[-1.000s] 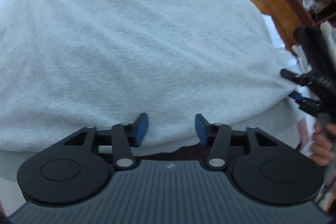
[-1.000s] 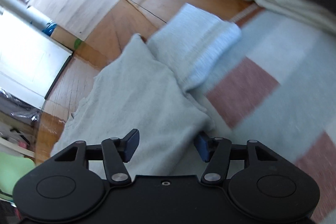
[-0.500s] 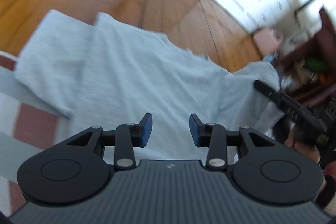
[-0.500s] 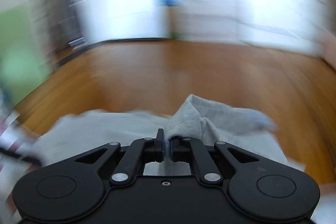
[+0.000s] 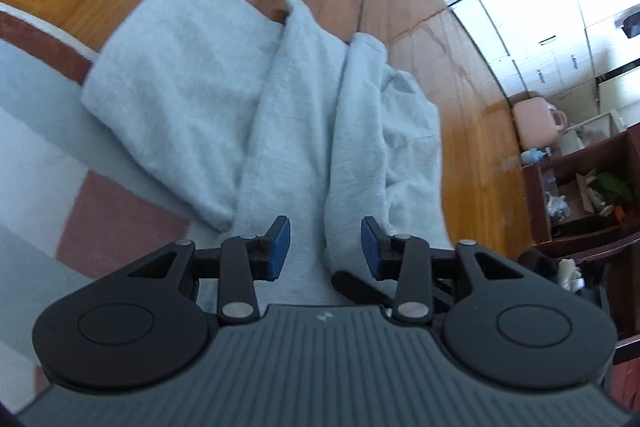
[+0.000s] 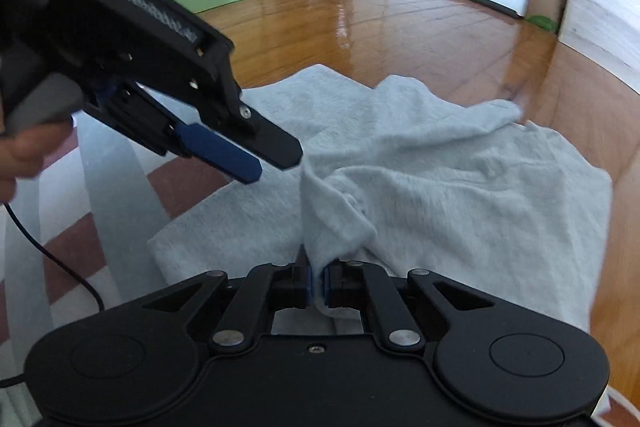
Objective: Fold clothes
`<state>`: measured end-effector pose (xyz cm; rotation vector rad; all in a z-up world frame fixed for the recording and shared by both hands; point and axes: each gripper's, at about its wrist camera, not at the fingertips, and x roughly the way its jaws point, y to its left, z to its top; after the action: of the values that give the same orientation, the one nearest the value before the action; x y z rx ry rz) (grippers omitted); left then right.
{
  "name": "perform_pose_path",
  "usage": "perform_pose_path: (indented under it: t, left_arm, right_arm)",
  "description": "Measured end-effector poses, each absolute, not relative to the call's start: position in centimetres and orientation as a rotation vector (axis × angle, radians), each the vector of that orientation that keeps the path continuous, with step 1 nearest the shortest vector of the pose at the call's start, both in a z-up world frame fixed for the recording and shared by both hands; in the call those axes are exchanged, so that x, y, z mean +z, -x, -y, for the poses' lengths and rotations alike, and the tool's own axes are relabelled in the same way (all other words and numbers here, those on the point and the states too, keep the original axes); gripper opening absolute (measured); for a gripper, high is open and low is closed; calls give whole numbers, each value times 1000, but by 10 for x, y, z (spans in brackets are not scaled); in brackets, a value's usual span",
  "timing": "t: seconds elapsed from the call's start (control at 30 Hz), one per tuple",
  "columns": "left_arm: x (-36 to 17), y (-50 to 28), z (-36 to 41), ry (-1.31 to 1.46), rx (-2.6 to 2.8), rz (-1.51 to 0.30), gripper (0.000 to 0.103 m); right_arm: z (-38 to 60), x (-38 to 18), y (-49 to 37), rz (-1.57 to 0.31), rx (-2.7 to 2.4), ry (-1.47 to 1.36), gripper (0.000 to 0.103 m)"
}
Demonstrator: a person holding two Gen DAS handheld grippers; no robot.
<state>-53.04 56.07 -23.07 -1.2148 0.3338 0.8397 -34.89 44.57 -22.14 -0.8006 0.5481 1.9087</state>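
Note:
A light grey sweatshirt (image 5: 288, 115) lies rumpled on a striped rug and the wooden floor. My left gripper (image 5: 325, 242) is open, and a raised fold of the grey cloth (image 5: 352, 163) runs up between its blue pads. In the right wrist view my right gripper (image 6: 318, 278) is shut on a pinched-up edge of the sweatshirt (image 6: 460, 183). The left gripper (image 6: 256, 157) also shows there at upper left, held by a hand (image 6: 24, 155), hovering just left of the lifted fold.
The rug (image 5: 36, 147) has red, white and grey stripes. Glossy wooden floor (image 6: 380, 23) stretches beyond the garment. A dark wooden shelf (image 5: 580, 195) with clutter and a pink container (image 5: 536, 121) stand to the right. A black cable (image 6: 48, 259) trails over the rug.
My right gripper closed on the sweatshirt's edge and pulled it up and across, bunching the flat garment into folds. My left gripper swung round towards the lifted fold and stays open.

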Motion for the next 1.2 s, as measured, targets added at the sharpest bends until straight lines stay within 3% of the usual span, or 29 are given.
perform_pose_path:
  t: [0.1,0.17,0.2,0.23,0.27,0.37,0.53,0.6,0.67,0.73,0.77,0.87,0.93,1.0,1.1,1.2]
  left_arm:
    - [-227,522,-561,1190,829,-352,41]
    - [-224,517,-561,1174,822,-363,41]
    - [-223,514,-560,1165,820,-370,41]
    - [-220,513,-559,1152,822,-377,41]
    - [-218,513,-557,1140,824,-384,41]
    - [-215,508,-554,1097,843,-429,54]
    - [-225,488,-556,1067,845,-536,57]
    - [-232,478,-557,1060,836,-585,72]
    - [-241,468,-560,1043,846,-637,73]
    - [-246,461,-560,997,896,-664,59]
    - [-246,458,-558,968,919,-673,4]
    - [-213,461,-538,836,965,-630,6]
    - [-184,479,-518,846,937,-506,6]
    - [-185,489,-511,866,975,-531,7]
    - [-226,489,-524,962,1007,-703,9]
    - [-254,491,-540,1070,1017,-742,13]
  right_arm:
    - [-430,-208,341,-543,1891,797,14]
    - [-420,-201,338,-529,1882,808,28]
    - [-411,-200,334,-513,1863,810,45]
    - [-402,-199,331,-498,1845,813,52]
    - [-395,-201,326,-493,1832,826,52]
    - [-377,-207,309,-486,1782,861,52]
    - [-366,-216,293,-486,1719,888,52]
    - [-366,-219,293,-470,1710,901,52]
    - [-367,-223,292,-455,1700,914,52]
    - [-368,-226,291,-439,1691,927,52]
    - [-368,-228,291,-431,1686,933,52]
    - [-367,-231,290,-402,1670,920,45]
    - [-364,-231,286,-396,1661,875,16]
    - [-358,-226,279,-421,1654,809,4]
    - [-350,-224,272,-432,1665,777,4]
    - [-350,-230,270,-447,1656,807,3]
